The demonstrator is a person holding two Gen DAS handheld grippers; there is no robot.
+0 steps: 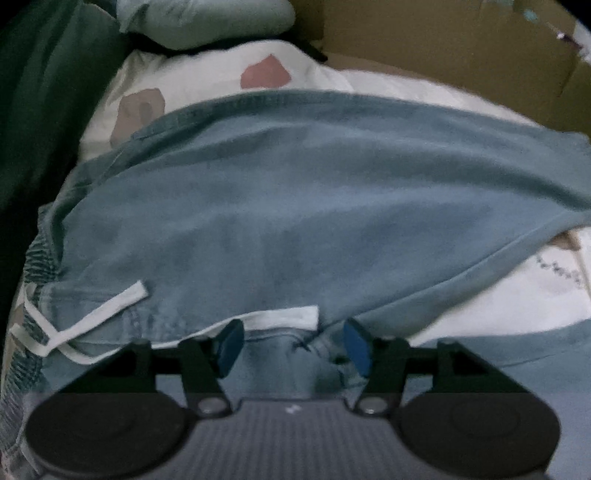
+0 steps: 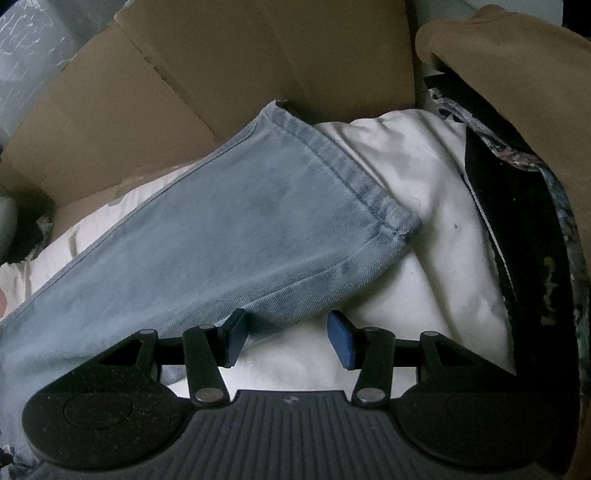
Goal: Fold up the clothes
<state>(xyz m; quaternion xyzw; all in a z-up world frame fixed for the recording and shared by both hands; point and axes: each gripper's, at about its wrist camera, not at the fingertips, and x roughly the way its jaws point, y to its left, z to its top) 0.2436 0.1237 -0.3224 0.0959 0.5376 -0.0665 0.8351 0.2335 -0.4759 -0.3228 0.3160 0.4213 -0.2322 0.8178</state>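
Light blue jeans [image 1: 295,206] lie spread across a white bedsheet [image 1: 207,74] in the left wrist view, with white drawstrings [image 1: 92,321] near the waistband at lower left. My left gripper [image 1: 293,345] is open, low over the crotch seam, its blue pads [image 1: 231,345] on either side of the denim. The right wrist view shows one jeans leg [image 2: 258,229] lying flat, its hem [image 2: 343,166] pointing up and right. Beside that leg's lower edge my right gripper [image 2: 288,341] stands open, over white sheet, left pad touching or just over the denim.
A cardboard box [image 2: 229,66] stands behind the bed. A pale pillow [image 1: 207,22] lies at the top left, dark green fabric [image 1: 40,110] runs along the left. A brown cushion [image 2: 517,66] and dark patterned cloth [image 2: 532,258] border the sheet on the right.
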